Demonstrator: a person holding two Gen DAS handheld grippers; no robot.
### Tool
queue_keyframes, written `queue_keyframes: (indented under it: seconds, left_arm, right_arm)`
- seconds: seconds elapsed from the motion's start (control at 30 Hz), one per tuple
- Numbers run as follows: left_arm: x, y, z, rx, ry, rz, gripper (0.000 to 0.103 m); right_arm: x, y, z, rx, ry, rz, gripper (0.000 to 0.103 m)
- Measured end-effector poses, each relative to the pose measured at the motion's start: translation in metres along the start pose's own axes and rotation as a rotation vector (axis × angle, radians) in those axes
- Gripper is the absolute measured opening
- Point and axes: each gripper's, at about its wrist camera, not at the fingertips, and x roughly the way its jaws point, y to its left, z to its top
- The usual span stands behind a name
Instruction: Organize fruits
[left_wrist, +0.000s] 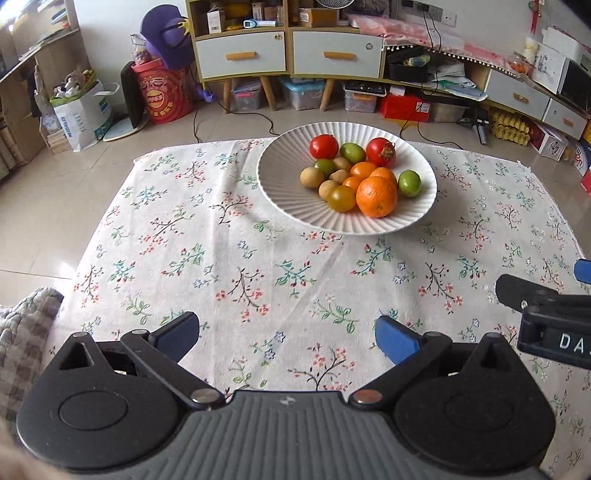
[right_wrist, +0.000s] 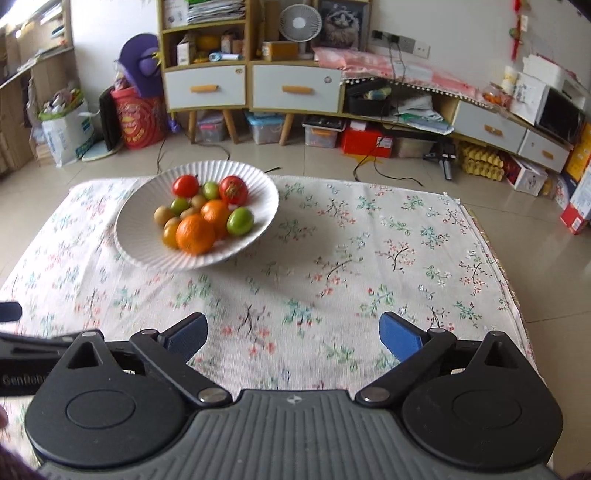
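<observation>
Item: fruits (left_wrist: 354, 177), heaped in white ribbed bowl (left_wrist: 280, 192). Left gripper (left_wrist: 288, 339), right gripper (right_wrist: 293, 336): released, empty, well short of bowl. Hazard: heap easily nudged, round pieces rolled over bowl rim

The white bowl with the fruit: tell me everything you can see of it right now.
The white bowl is wide and shallow, with fine ribs fanning out to its rim, and looks like matte ceramic. It sits upright on the floral tablecloth, toward the table's far side. Inside are two red tomatoes, several green and small tan fruits, a yellowish one and a few oranges, the largest nearest the camera. Neither gripper touches it.
</observation>
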Motion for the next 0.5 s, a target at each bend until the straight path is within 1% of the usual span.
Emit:
queue_keyframes:
  seconds: [0.1,0.23,0.37,0.5]
  left_arm:
    - [-0.006,0.006,-0.006,-0.002,-0.003,0.017,0.096]
    - [-0.012,0.013,-0.011,-0.026,-0.014,0.021,0.096]
    - [-0.016,0.014,-0.016,-0.038,-0.012,0.001,0.096]
    - [-0.014,0.013,-0.020,-0.041,0.000,0.003,0.096]
  right_arm:
    - [-0.005,0.005,-0.006,-0.023,0.005,0.004,0.101]
    - [-0.006,0.009,-0.009,-0.018,0.019,0.009,0.101]
    - [-0.008,0.016,-0.009,-0.036,0.000,0.015,0.101]
    - [-0.010,0.019,-0.010,-0.036,-0.017,0.016,0.101]
